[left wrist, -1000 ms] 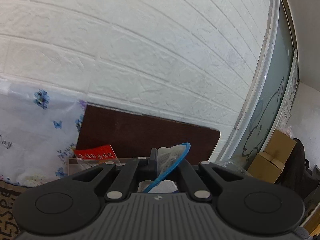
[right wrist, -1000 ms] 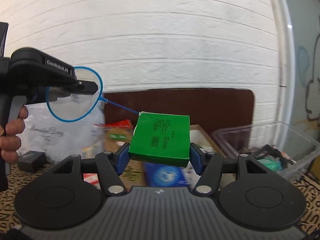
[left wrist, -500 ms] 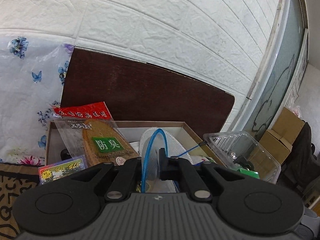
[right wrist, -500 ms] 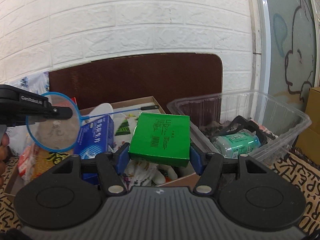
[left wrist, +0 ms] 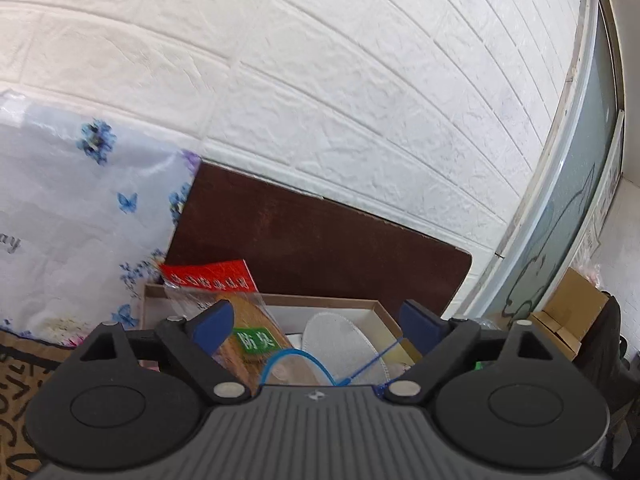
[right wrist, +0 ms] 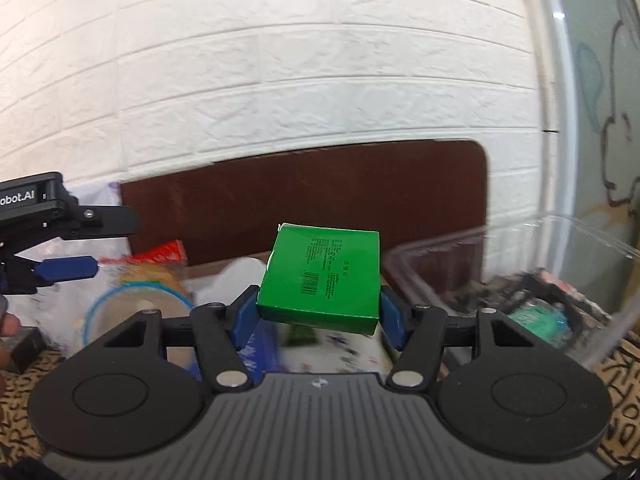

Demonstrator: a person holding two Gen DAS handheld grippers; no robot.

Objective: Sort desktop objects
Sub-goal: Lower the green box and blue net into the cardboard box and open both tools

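The blue-rimmed net (left wrist: 320, 356) lies in the cardboard box (left wrist: 376, 303) in the left wrist view, just below the left gripper (left wrist: 318, 322). The jaws of this gripper have just been opening and now stand wide apart, and nothing is between the blue pads (left wrist: 214, 320). The net rests partly on the insole packet (left wrist: 248, 332), and its thin blue handle points toward the right wall of the box. I judge that the net can catch on a pad if the gripper pulls back low, because the hoop is very near to the left pad. The net can also slide off the packet, since that packet stands tilted.

In the right wrist view the right gripper (right wrist: 318, 312) grips the green box (right wrist: 322, 276) firmly by its two sides, above the cardboard box (right wrist: 224, 270). The clear plastic bin (right wrist: 500, 240) with a green can (right wrist: 540, 318) inside stands just to the right. The left gripper (right wrist: 86, 240) hangs near on the left side. The picture is blurred low down, so a quick swing may knock the green box against the rim of the bin. It may also drop into the wrong container if the jaws open too early.
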